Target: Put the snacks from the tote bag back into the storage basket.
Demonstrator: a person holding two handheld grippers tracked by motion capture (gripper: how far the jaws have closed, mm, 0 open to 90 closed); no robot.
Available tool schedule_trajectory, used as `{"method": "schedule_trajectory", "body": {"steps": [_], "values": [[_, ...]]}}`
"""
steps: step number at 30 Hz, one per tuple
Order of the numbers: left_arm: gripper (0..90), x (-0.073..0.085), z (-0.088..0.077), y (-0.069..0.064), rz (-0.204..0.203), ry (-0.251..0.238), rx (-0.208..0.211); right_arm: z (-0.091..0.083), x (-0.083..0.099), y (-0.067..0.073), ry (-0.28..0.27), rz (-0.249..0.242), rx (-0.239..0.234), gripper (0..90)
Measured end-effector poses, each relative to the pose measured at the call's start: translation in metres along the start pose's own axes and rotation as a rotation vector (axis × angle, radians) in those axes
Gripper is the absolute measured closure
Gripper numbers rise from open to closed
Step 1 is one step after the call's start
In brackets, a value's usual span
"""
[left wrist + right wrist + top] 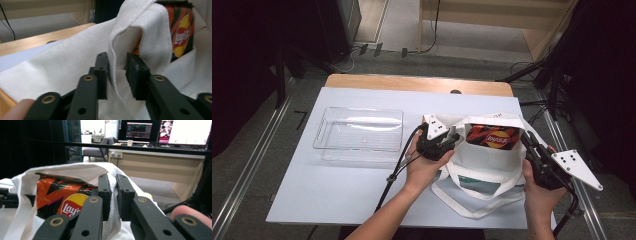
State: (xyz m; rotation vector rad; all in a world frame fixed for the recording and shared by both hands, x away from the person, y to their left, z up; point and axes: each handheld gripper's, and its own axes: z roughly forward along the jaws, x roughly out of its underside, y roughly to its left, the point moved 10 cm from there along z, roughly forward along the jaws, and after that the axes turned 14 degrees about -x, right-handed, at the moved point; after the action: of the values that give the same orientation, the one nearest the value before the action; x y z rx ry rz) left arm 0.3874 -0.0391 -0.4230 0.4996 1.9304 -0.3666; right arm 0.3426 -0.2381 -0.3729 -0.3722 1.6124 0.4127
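Note:
A white tote bag [484, 167] lies at the table's right half, its mouth held up toward the far side. Inside stands an orange and black Lay's chip bag [492, 137], [63, 198], [181, 35]. My left gripper [453, 137] is at the bag's left rim [115, 62]. The hem runs between the jaws, which stand a little apart and open, the left one touching it. My right gripper [528, 141] is shut on the right rim [113, 192], with the cloth pinched between its fingers.
A clear plastic tray [360, 134] with nothing in it sits left of the bag on the pale table cover [337, 190]. The bag's straps [472, 200] trail toward the front edge. Beyond the wooden far edge [417, 82] are floor cables and desks.

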Motion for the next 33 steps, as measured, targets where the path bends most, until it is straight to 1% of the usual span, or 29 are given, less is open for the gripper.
{"method": "schedule_trajectory", "body": {"steps": [1, 2, 3, 4, 7, 9, 10, 11, 12, 13, 14, 15, 17, 18, 19, 20, 22, 24, 28, 29, 30, 32, 33], "values": [[63.4, -0.004, -0.007, 0.0, -0.007, -0.031, 0.001, -0.001, -0.001, 0.0, -0.008, 0.014, -0.005, 85.0], [61.4, -0.004, -0.007, 0.0, -0.007, -0.031, 0.001, -0.001, -0.001, 0.0, -0.008, 0.014, -0.005, 85.0], [61.4, -0.006, -0.013, 0.0, -0.003, -0.05, -0.006, -0.002, -0.001, -0.002, -0.011, 0.012, -0.002, 84.9], [53.4, -0.009, -0.02, 0.0, 0.002, -0.074, -0.011, -0.003, -0.001, -0.002, -0.015, 0.023, -0.004, 84.9], [45.1, -0.013, -0.033, -0.002, 0.016, -0.112, -0.025, -0.003, -0.001, -0.003, -0.015, 0.022, -0.005, 84.9], [38.1, -0.015, -0.041, -0.003, 0.013, -0.136, -0.033, -0.003, -0.001, -0.003, -0.015, 0.02, -0.007, 84.9], [35.9, -0.016, -0.044, -0.003, 0.016, -0.149, -0.036, -0.003, -0.001, -0.003, -0.015, 0.02, -0.007, 84.9], [34.4, -0.016, -0.044, -0.003, 0.016, -0.149, -0.036, -0.003, -0.001, -0.003, -0.015, 0.02, -0.007, 84.9], [32.7, -0.021, -0.051, -0.005, 0.03, -0.181, -0.03, -0.002, -0.001, -0.001, -0.014, 0.017, -0.012, 84.9], [31.6, -0.021, -0.051, -0.005, 0.03, -0.181, -0.03, -0.002, -0.001, -0.001, -0.014, 0.017, -0.012, 84.9], [31.0, -0.024, -0.054, -0.007, 0.033, -0.198, -0.026, -0.001, -0.001, 0.0, -0.015, 0.017, -0.016, 85.0], [31.0, -0.025, -0.055, -0.007, 0.039, -0.201, -0.03, -0.001, -0.001, 0.0, -0.015, 0.017, -0.016, 85.0], [30.7, -0.026, -0.051, -0.009, 0.058, -0.186, -0.029, -0.001, -0.001, 0.001, -0.017, 0.02, -0.015, 84.9], [30.4, -0.024, -0.046, -0.01, 0.066, -0.162, -0.023, -0.001, -0.001, 0.001, -0.018, 0.021, -0.016, 84.9], [30.3, -0.021, -0.041, -0.01, 0.071, -0.141, -0.027, -0.001, -0.001, 0.001, -0.018, 0.02, -0.017, 84.9], [30.7, -0.019, -0.036, -0.009, 0.074, -0.123, -0.036, -0.001, -0.002, 0.001, -0.019, 0.02, -0.018, 84.9], [36.4, -0.015, -0.028, -0.008, 0.061, -0.094, -0.037, -0.002, -0.002, 0.001, -0.021, 0.014, -0.021, 84.9], [44.6, -0.014, -0.024, -0.009, 0.061, -0.081, -0.027, -0.002, -0.002, 0.002, -0.021, 0.012, -0.025, 84.9], [65.6, -0.016, -0.019, -0.006, 0.061, -0.068, -0.041, -0.002, -0.002, 0.003, -0.022, 0.011, -0.032, 84.9], [70.6, -0.019, -0.017, -0.003, 0.042, -0.063, -0.037, -0.002, -0.002, 0.003, -0.022, 0.01, -0.032, 84.9], [75.1, -0.021, -0.016, -0.002, 0.034, -0.061, -0.039, -0.002, -0.002, 0.003, -0.023, 0.011, -0.033, 85.0], [80.3, -0.022, -0.016, -0.001, 0.028, -0.06, -0.038, -0.002, -0.002, 0.003, -0.023, 0.009, -0.035, 85.0], [80.3, -0.023, -0.015, 0.0, 0.027, -0.061, -0.035, -0.002, -0.002, 0.003, -0.023, 0.009, -0.035, 85.0]]}}
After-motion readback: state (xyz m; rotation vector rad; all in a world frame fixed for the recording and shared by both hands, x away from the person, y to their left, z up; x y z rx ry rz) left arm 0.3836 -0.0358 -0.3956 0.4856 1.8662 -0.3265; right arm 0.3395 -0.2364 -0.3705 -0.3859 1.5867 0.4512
